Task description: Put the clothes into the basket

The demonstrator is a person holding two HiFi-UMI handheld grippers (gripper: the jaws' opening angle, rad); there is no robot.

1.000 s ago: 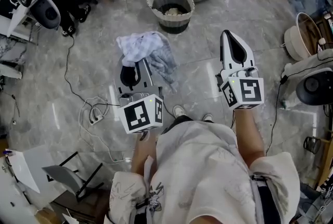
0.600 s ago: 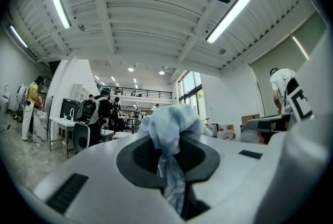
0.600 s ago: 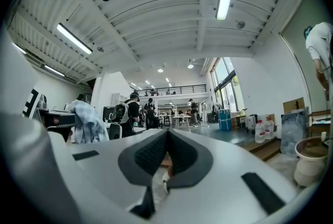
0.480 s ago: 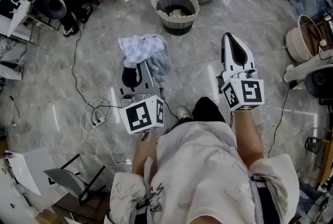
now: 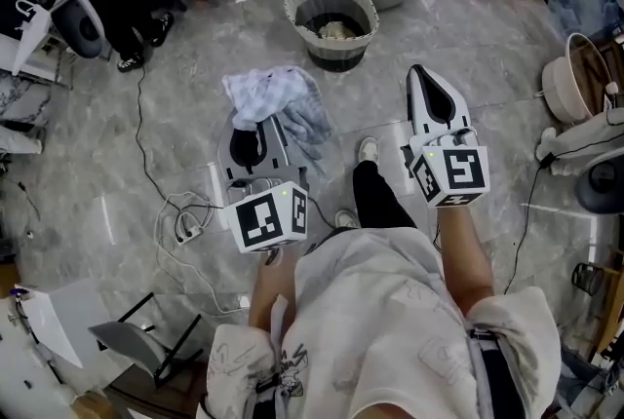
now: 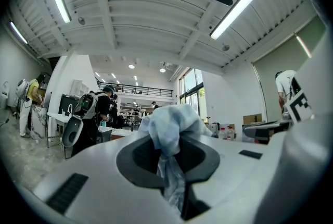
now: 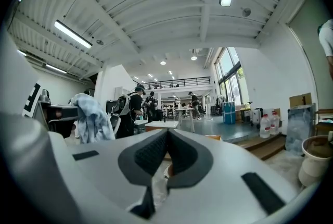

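left claw [image 5: 265, 123] pinching the cloth [image 5: 275, 94], held level; right claw [image 5: 421, 76] pressed together, empty. person has stepped fwd, so the basket [image 5: 336, 57] is nearer than a sec ago. cloth not over it yet, prob a few more steps.

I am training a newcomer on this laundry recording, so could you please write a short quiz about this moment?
1. True or false: the right gripper holds a garment.
2. The pale blue cloth is clamped by: A the left gripper, B the right gripper, C neither.
3. Fill in: the basket stands on the ___.
Key: 1 false, its jaws are shut on nothing; 2 A; 3 floor.
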